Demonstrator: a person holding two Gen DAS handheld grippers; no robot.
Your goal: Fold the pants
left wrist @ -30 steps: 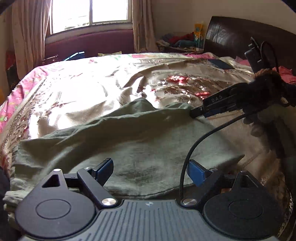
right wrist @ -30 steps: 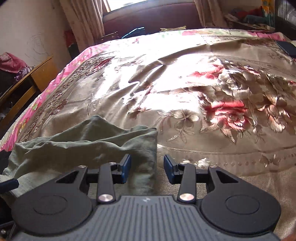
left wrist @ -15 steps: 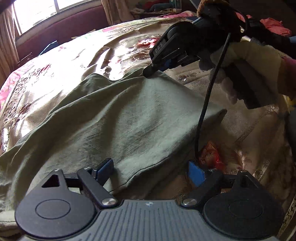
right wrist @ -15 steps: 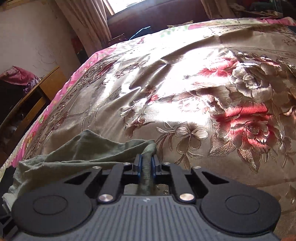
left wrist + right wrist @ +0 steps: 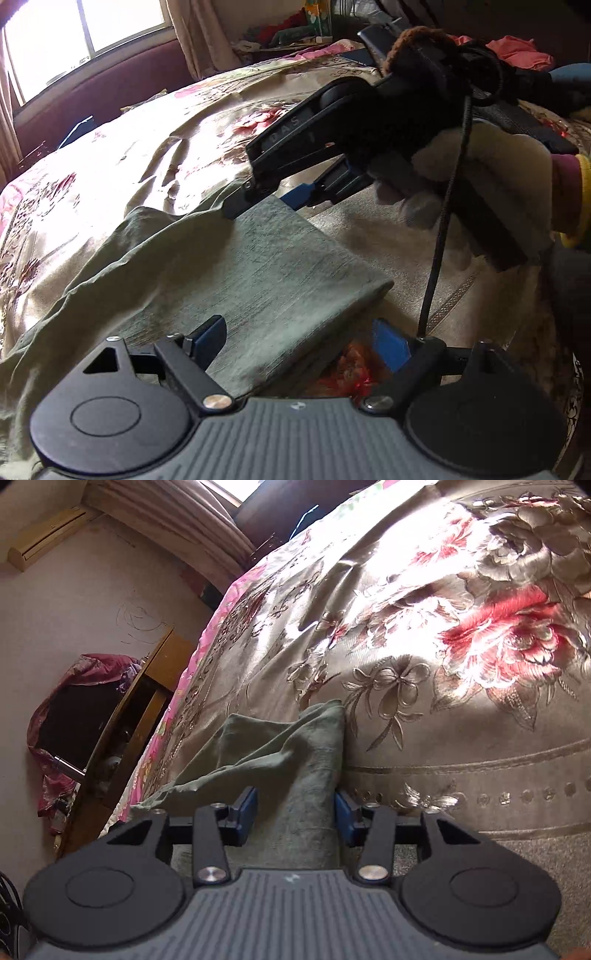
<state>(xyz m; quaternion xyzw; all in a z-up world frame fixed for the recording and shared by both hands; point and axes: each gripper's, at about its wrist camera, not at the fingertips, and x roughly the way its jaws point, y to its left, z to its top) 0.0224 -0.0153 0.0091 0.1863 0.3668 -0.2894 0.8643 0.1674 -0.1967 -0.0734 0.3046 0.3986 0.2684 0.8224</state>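
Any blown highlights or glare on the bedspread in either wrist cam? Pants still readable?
Left wrist: window clipped white, satin bedspread blown out beside the green pants, whose weave reads fine. Right wrist: bedspread glares at top centre; pants evenly lit; strong fisheye bend in both.

You had the bed (image 5: 155,155) under a shiny gold bedspread (image 5: 424,635) with red and silver flowers and a pink border on its side. Behind it you had a bright window (image 5: 85,33) above a dark maroon ledge (image 5: 122,85), with beige curtains (image 5: 195,40) beside the glass. You could see a heap of coloured clothes (image 5: 284,35) at the far corner and a pink cloth (image 5: 517,51) near the dark headboard. In your right wrist view, a wooden stand (image 5: 129,716) stood beside the bed against the pale wall, with a magenta fabric bundle (image 5: 85,675) next to it.
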